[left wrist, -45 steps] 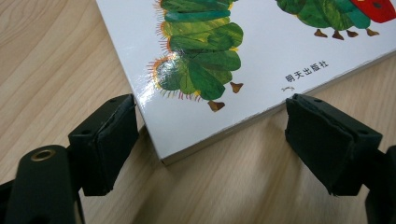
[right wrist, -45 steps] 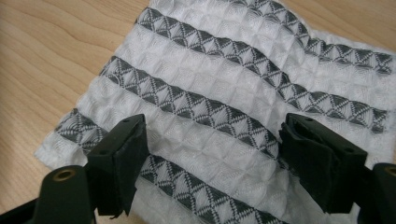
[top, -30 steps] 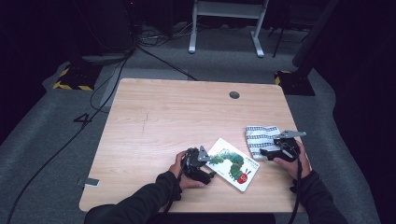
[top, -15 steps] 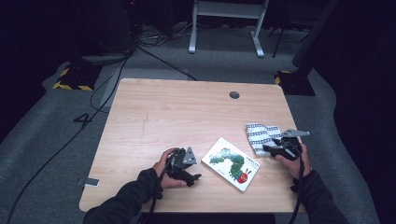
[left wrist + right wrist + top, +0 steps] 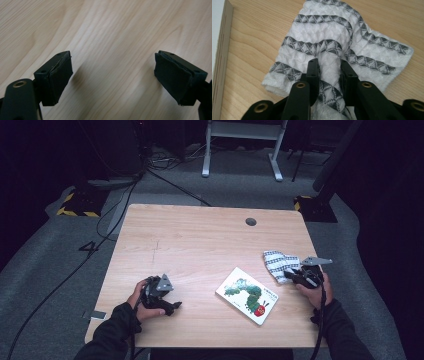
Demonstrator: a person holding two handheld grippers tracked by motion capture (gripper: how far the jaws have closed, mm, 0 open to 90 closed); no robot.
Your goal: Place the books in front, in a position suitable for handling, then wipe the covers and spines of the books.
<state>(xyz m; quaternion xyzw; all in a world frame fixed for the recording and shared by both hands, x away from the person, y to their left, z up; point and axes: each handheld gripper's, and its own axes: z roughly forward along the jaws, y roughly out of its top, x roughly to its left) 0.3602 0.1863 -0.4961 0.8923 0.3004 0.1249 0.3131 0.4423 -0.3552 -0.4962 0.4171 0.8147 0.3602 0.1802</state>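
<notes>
**Right Tongs Pinch the Striped Cloth, Left Tongs Gape Over Bare Wood**

Nearest the person, the left gripper (image 5: 172, 307) sits low over the wooden table (image 5: 200, 245), close to its near edge, held in the left hand (image 5: 142, 300). Its jaws stand wide apart in the left gripper view, with only pale wood grain between and beyond its pads (image 5: 60, 75).

Off to that gripper's right, between the two tongs, lies a picture book (image 5: 247, 295) with a green caterpillar on its white cover, flat on the wood and set at an angle. It touches neither gripper.

Just beyond the book, by the table's right edge, the right gripper (image 5: 291, 276) is closed on a white cloth with grey patterned stripes (image 5: 276, 264). In the right gripper view a fold of the cloth (image 5: 329, 50) is squeezed between the two jaws, and the rest spreads rumpled on the table ahead of them.

Farther off, well beyond both tongs, a small round hole (image 5: 250, 222) sits near the table's far edge.

Past the table, grey floor carries black cables (image 5: 165, 180) and a white frame's legs (image 5: 240, 150).
</notes>
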